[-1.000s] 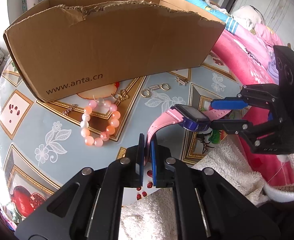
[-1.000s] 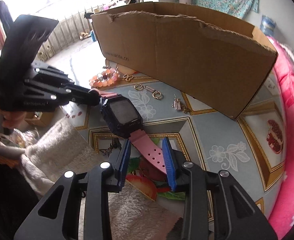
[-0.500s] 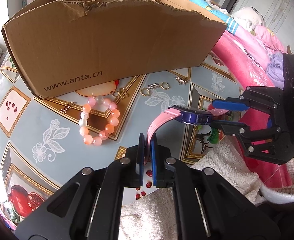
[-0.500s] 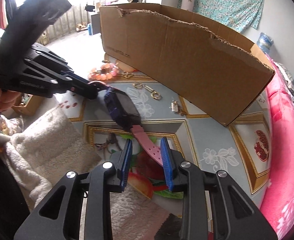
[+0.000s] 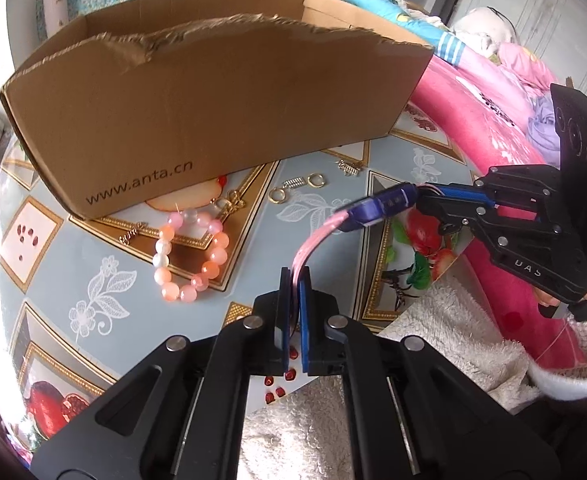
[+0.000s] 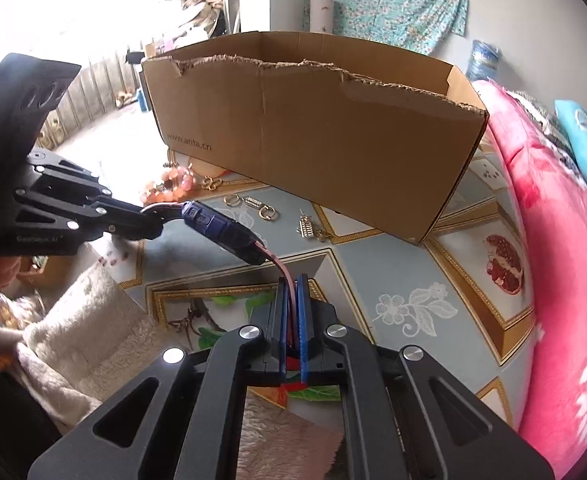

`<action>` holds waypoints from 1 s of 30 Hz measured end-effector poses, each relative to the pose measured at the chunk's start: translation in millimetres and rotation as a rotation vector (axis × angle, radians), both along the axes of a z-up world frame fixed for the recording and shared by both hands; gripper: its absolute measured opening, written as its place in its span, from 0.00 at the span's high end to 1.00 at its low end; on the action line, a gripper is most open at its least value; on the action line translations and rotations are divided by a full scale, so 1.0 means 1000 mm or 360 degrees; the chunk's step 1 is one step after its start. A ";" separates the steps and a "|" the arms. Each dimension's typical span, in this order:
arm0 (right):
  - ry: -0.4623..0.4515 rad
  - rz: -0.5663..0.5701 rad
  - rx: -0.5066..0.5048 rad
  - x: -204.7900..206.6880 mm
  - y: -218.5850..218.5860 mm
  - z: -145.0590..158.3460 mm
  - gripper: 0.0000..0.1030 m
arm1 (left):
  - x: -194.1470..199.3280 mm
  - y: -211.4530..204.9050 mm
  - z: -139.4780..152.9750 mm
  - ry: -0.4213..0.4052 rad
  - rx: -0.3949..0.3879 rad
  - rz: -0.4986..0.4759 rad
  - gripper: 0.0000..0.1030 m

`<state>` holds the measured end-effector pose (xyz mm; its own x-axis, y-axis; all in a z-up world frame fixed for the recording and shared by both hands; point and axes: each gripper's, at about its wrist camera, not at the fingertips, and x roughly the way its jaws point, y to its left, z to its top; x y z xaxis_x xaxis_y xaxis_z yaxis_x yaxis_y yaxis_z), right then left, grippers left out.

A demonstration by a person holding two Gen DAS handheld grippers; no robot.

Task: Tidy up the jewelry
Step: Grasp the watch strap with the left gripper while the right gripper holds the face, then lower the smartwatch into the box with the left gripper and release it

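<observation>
A watch with a blue case and pink straps hangs in the air above the table, held at both ends. My left gripper is shut on one pink strap. My right gripper is shut on the other strap. A pink and orange bead bracelet lies on the table in front of the open cardboard box. Gold hoop earrings and a small gold charm lie near the box.
The patterned tablecloth covers the table. A white fluffy towel lies at the near edge. A pink floral blanket lies to the right. A thin gold chain lies left of the bracelet.
My right gripper has closed onto the pink strap. The watch has turned edge-on and been lifted higher, with the box wall now seen from a higher angle.
</observation>
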<state>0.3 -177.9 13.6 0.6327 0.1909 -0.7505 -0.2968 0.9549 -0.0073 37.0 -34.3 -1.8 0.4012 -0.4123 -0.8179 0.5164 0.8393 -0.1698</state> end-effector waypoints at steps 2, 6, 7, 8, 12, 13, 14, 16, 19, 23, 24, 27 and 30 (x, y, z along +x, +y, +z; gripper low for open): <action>-0.0019 -0.0010 0.0009 0.000 0.000 0.003 0.96 | -0.002 0.000 0.003 -0.0014 -0.0009 -0.0009 0.98; -0.0080 -0.0040 0.0010 -0.007 -0.002 0.016 0.96 | -0.007 0.001 0.015 -0.0054 -0.0040 -0.0022 0.98; -0.0096 -0.0042 0.0007 -0.009 -0.002 0.020 0.96 | -0.010 0.000 0.020 -0.0076 -0.0048 -0.0026 0.98; -0.0114 -0.0044 0.0003 -0.011 -0.002 0.025 0.96 | -0.012 0.001 0.025 -0.0092 -0.0061 -0.0027 0.98; -0.0238 -0.0040 0.0002 -0.020 0.000 0.059 0.96 | -0.020 0.006 0.058 -0.0207 -0.0146 -0.0047 0.98; -0.0269 -0.0034 0.0006 -0.020 0.000 0.069 0.96 | -0.021 0.007 0.072 -0.0265 -0.0161 -0.0058 0.98; -0.0308 -0.0027 0.0010 -0.020 0.000 0.080 0.96 | -0.023 0.007 0.082 -0.0302 -0.0172 -0.0068 0.98; -0.0377 -0.0002 0.0019 -0.014 -0.002 0.102 0.96 | -0.019 0.008 0.108 -0.0393 -0.0190 -0.0093 0.98; -0.0399 0.0046 0.0072 0.012 -0.009 0.130 0.96 | -0.003 0.008 0.134 -0.0454 -0.0192 -0.0103 0.98; -0.0246 0.0101 0.0140 0.071 -0.023 0.144 0.97 | 0.049 0.001 0.153 -0.0414 -0.0164 -0.0084 0.98; -0.0166 0.0105 0.0149 0.093 -0.027 0.144 0.97 | 0.064 -0.001 0.153 -0.0367 -0.0162 -0.0082 0.98; 0.0041 0.0108 0.0114 0.147 -0.036 0.135 0.97 | 0.121 -0.013 0.145 -0.0160 -0.0135 -0.0060 0.98; 0.0258 0.0115 0.0033 0.198 -0.040 0.118 0.97 | 0.169 -0.023 0.130 0.0009 -0.0062 -0.0016 0.98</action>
